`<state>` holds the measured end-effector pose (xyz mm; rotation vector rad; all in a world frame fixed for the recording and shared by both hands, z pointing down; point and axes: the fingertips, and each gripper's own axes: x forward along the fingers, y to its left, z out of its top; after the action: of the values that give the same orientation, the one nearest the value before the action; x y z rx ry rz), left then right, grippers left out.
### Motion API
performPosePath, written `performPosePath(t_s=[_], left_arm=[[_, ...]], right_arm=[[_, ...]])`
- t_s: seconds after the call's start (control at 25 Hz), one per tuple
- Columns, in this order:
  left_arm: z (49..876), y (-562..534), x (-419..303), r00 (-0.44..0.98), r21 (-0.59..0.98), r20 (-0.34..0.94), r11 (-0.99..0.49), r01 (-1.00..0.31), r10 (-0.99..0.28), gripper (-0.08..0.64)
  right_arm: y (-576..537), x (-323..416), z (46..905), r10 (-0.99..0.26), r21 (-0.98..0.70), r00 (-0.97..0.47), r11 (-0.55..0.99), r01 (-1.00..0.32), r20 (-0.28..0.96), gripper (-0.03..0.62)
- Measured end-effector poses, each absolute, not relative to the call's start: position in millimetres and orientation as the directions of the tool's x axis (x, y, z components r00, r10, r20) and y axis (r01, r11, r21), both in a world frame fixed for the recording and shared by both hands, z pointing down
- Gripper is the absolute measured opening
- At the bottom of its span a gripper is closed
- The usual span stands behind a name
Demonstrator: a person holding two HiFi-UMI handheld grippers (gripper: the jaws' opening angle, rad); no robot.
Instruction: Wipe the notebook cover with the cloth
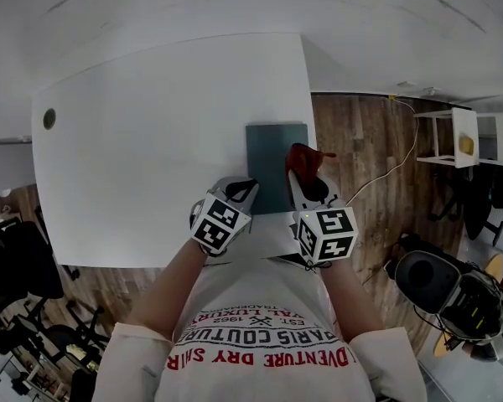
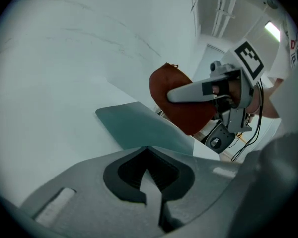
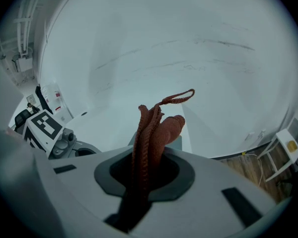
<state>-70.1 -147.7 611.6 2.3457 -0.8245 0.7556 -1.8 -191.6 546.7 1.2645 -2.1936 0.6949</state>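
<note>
- Left gripper (image 1: pixel 245 188): grey two-jaw tool. Jaws drawn together, nothing between them. Tips sit at the near left corner of the notebook; contact cannot be confirmed.
- Right gripper (image 1: pixel 303 180): same type, jaws clamped on a bunched rust-red woven cloth (image 1: pixel 305 159) with a small hanging loop. This is the nearer tool for the wipe.
- Dark teal rectangular notebook (image 1: pixel 275 164): closed and flat, just ahead of both sets of fingertips, its long axis running straight away from them. The cloth hangs at its right long edge, so the cover lies to the left of the right fingertips. Whether the cloth touches the cover cannot be told.
- Judgement: the sweep goes leftward and forward across the cover. Only the left gripper, at the near corner, stands close to that path.
- White table (image 1: pixel 151 141): bare beyond the notebook, with a dark round hole (image 1: pixel 49 118) far left.
</note>
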Motion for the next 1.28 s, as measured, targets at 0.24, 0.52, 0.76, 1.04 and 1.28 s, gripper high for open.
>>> performPosePath(t_s=[0.24, 0.52, 0.76, 1.04, 1.28], left_arm=[[617, -159, -59, 0.652, 0.304, 0.653, -0.654, -0.692, -0.386, 0.009], [618, -159, -61, 0.649, 0.308, 0.659, -0.650, -0.694, -0.381, 0.009], [616, -158, -61, 0.645, 0.290, 0.654, -0.657, -0.696, -0.394, 0.009], [615, -153, -64, 0.631, 0.248, 0.650, -0.667, -0.702, -0.423, 0.009], [619, -155, -61, 0.640, 0.274, 0.657, -0.665, -0.695, -0.398, 0.009]], right_arm=[[-225, -11, 548, -0.591, -0.123, -0.452, 0.511, -0.851, 0.668, 0.069], [-250, -54, 563, -0.529, -0.151, -0.502, 0.571, -0.807, 0.684, 0.069], [-256, -94, 577, -0.464, -0.227, -0.565, 0.600, -0.767, 0.682, 0.069], [-253, -104, 606, -0.413, -0.237, -0.535, 0.583, -0.777, 0.737, 0.069], [-259, -84, 615, -0.413, -0.219, -0.512, 0.576, -0.787, 0.753, 0.071]])
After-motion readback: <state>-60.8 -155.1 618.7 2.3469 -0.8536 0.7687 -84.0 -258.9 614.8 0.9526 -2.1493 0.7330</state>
